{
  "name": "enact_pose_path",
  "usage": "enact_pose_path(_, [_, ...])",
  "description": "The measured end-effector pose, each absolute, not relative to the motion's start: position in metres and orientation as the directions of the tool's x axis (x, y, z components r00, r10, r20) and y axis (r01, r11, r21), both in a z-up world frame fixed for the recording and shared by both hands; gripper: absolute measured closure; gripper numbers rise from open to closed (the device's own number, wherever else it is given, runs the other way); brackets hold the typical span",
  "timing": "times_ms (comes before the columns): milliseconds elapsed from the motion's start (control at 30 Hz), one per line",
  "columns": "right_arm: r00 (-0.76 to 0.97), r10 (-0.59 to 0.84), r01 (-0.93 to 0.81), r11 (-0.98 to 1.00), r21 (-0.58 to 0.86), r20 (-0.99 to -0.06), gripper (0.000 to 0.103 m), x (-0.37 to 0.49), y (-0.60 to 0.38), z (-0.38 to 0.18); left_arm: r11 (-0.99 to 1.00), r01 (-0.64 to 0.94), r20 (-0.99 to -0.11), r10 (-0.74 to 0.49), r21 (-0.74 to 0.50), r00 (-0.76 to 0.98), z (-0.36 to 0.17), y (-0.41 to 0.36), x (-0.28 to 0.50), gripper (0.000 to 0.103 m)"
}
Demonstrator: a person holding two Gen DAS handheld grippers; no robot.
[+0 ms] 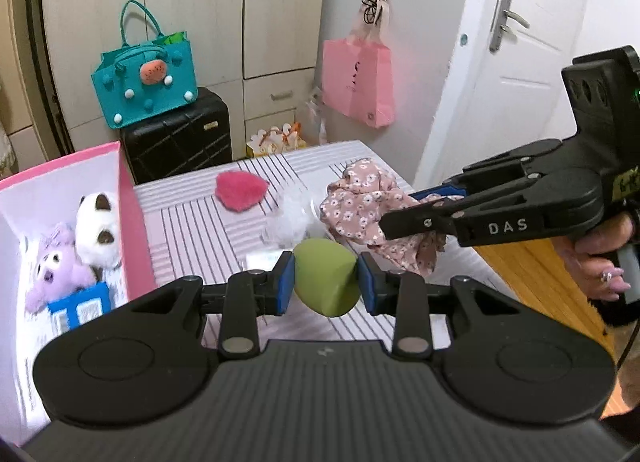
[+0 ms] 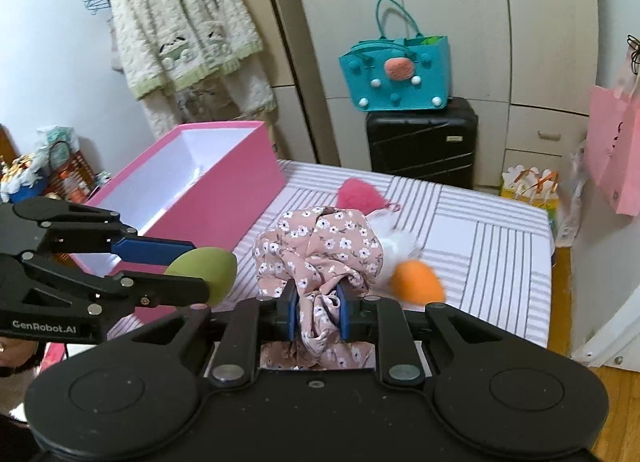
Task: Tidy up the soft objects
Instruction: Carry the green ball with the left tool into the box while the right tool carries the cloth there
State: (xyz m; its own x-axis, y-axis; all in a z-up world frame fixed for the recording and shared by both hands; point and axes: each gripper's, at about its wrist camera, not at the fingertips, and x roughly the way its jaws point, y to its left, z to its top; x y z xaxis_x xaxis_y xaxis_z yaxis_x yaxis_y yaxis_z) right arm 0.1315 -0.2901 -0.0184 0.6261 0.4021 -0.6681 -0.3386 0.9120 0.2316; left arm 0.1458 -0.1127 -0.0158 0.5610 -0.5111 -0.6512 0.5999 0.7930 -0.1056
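My left gripper is shut on a green egg-shaped sponge, held above the striped table; the right wrist view shows that green sponge at the left. My right gripper is shut on a pink floral cloth, lifted off the table; the left wrist view has this floral cloth hanging at the right. The pink box at the left holds a purple plush and a white plush. A pink fluffy pad, a white fluffy piece and an orange sponge lie on the table.
A black suitcase with a teal bag on it stands behind the table. A pink paper bag hangs on the cupboard. A white door is at the right. A person's hand holds the right gripper.
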Motion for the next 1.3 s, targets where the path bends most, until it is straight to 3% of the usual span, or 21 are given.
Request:
enact_pose_path(367, [0.540, 0.461, -0.404, 0.876, 0.264, -0.704, 0.079, 0.092, -0.261, 0.005, 0.780, 0.613, -0.691, -0.511, -0.123, 0.511, 0.005, -0.074, 0.099, 0.071])
enact_pose_path(700, [0.470, 0.563, -0.510, 0.802, 0.312, -0.679, 0.079, 0.082, -0.221, 0.024, 0.810, 0.579, -0.662, -0.483, -0.089, 0.574, 0.027, -0.027, 0.072, 0.070])
enact_pose_path(1300, [0.399, 0.632, -0.628, 0.716, 0.305, -0.665, 0.077, 0.150, -0.129, 0.035, 0.909, 0.409, -0.629, -0.367, -0.084, 0.686, 0.018, 0.063, 0.117, 0.070])
